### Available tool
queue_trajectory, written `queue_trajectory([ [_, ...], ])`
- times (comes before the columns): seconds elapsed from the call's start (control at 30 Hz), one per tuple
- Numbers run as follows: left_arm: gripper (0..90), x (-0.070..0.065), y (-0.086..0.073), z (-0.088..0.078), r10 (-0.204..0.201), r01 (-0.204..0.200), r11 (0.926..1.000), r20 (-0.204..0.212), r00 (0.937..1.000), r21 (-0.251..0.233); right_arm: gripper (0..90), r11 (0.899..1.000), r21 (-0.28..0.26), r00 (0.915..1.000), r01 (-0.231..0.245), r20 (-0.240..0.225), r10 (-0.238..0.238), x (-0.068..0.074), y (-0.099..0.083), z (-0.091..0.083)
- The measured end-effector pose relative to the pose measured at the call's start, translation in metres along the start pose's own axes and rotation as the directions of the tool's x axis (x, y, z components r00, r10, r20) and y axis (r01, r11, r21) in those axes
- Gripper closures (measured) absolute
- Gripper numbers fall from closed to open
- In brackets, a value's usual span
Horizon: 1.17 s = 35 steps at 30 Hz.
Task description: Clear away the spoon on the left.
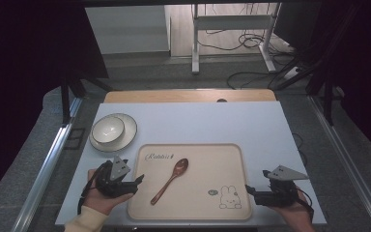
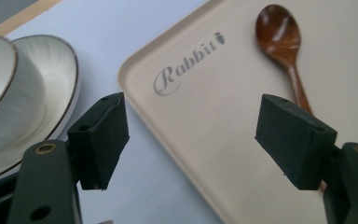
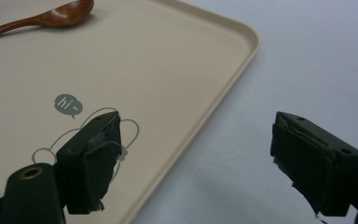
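Plenty of open room on this table, only a couple of things to dodge

The beige rectangular plastic tray [image 1: 193, 203] is mostly bare, just the brown wooden spoon [image 1: 170, 180] lying slantwise left of its middle, so its right half is free down to the rabbit print. The white ceramic bowl [image 1: 108, 129] sits on the white gold-rimmed saucer [image 1: 128, 135] off the tray's far-left corner, blocking that corner. The pale blue tabletop [image 1: 222, 121] behind and to the right of the tray is wide open. Both grippers straddle the tray's raised side rims.

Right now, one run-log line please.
left gripper open, at tray edge | right gripper open, empty | wooden spoon on tray | bowl on plate
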<state>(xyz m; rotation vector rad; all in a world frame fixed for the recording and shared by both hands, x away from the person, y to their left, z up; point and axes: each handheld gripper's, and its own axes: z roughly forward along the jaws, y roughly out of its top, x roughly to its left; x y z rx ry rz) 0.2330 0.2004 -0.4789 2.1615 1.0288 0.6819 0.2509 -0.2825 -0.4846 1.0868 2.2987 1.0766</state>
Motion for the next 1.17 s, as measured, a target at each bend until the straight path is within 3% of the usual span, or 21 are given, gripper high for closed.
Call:
queue_trajectory([
  [0.2,24.9,0.010,-0.009,-0.004,-0.016,0.016,0.9998,-0.025,0.9996,-0.008,16.2,1.000,-0.004,0.9998,0.000,0.018,0.000,-0.003,-0.003,-0.006],
  [0.33,25.0,0.010,-0.014,-0.003,-0.031,0.031,0.9994,-0.014,0.9994,-0.016,16.2,1.000,-0.010,0.9990,-0.007,0.044,0.008,-0.004,-0.004,-0.010],
  [0.5,24.8,0.005,-0.013,-0.001,0.020,-0.020,0.9998,0.009,0.9998,-0.003,16.2,1.000,0.000,0.9978,-0.008,0.065,0.007,-0.005,-0.004,-0.007],
  [1.17,23.4,0.000,-0.010,0.005,0.016,-0.017,0.9997,0.033,0.9993,0.020,16.0,1.000,0.002,0.9981,-0.018,0.059,0.018,-0.011,-0.003,0.000],
])
